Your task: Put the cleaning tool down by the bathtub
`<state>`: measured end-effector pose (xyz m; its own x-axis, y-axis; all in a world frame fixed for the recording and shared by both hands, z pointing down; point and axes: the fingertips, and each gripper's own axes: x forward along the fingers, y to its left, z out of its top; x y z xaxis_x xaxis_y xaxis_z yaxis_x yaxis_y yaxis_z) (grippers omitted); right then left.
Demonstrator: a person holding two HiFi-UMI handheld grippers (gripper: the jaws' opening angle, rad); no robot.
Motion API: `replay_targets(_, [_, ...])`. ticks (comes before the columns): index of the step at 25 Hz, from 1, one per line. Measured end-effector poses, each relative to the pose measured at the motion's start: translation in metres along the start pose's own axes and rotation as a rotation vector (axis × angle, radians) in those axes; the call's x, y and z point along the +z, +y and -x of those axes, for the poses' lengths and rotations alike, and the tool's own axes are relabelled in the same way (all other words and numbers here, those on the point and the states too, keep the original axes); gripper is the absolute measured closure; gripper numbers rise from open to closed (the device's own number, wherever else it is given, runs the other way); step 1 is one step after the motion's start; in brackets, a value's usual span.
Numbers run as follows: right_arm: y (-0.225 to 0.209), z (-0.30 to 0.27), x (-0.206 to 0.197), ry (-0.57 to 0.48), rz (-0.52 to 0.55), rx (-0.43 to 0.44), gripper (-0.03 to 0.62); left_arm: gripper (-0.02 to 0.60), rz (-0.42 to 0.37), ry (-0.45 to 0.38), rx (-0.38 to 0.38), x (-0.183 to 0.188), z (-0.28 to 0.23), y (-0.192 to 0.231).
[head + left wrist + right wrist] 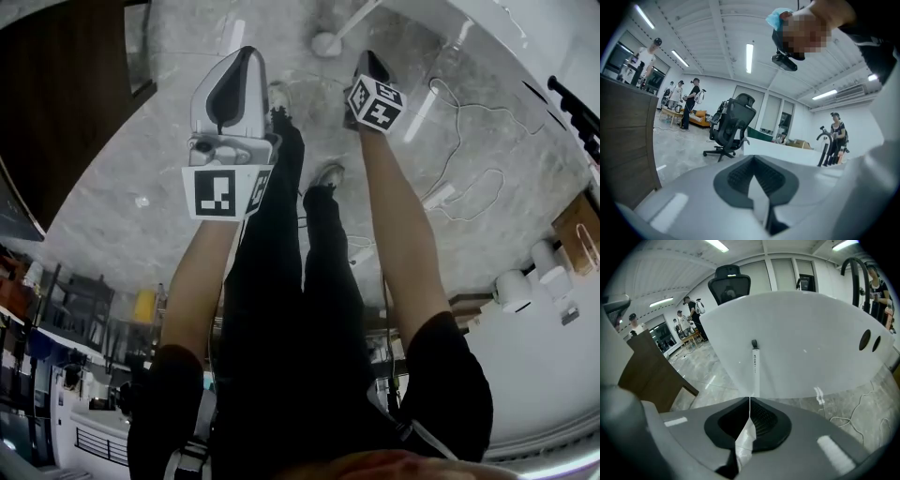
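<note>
Left gripper (pixel 754 163): jaws together, empty.
Right gripper (pixel 749 401): jaws together, empty.
Cleaning tool (pixel 754 365): upright against bathtub (pixel 806 343).
Risk: possible slide along the smooth side, toppling onto floor (pixel 705 376).

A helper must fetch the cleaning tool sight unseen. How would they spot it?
Find the white bathtub on the grey stone floor. Against its outer wall stands the cleaning tool, a slim white pole with a black tip. It's the only stick there; the tub's two dark holes sit far to its right.
</note>
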<state>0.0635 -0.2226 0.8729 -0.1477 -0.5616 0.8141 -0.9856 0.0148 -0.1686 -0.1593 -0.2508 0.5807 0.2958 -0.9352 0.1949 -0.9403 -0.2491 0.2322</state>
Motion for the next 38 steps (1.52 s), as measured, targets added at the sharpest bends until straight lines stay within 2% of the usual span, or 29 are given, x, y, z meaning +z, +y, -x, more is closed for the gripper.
replay_targets(10, [0.016, 0.142, 0.008, -0.010, -0.006, 0.047, 0.594, 0.574, -0.007, -0.042, -0.004, 0.090, 0.058, -0.072])
replay_targets(19, [0.025, 0.277, 0.025, -0.097, 0.006, 0.118, 0.594, 0.574, 0.006, -0.056, -0.031, 0.148, 0.133, -0.153])
replay_targets(24, [0.028, 0.365, 0.024, -0.168, -0.009, 0.159, 0.594, 0.574, 0.028, -0.101, -0.038, 0.184, 0.181, -0.204])
replay_targets(38, [-0.006, 0.590, 0.023, -0.415, 0.076, 0.214, 0.594, 0.574, -0.022, -0.117, -0.034, 0.198, 0.330, -0.315])
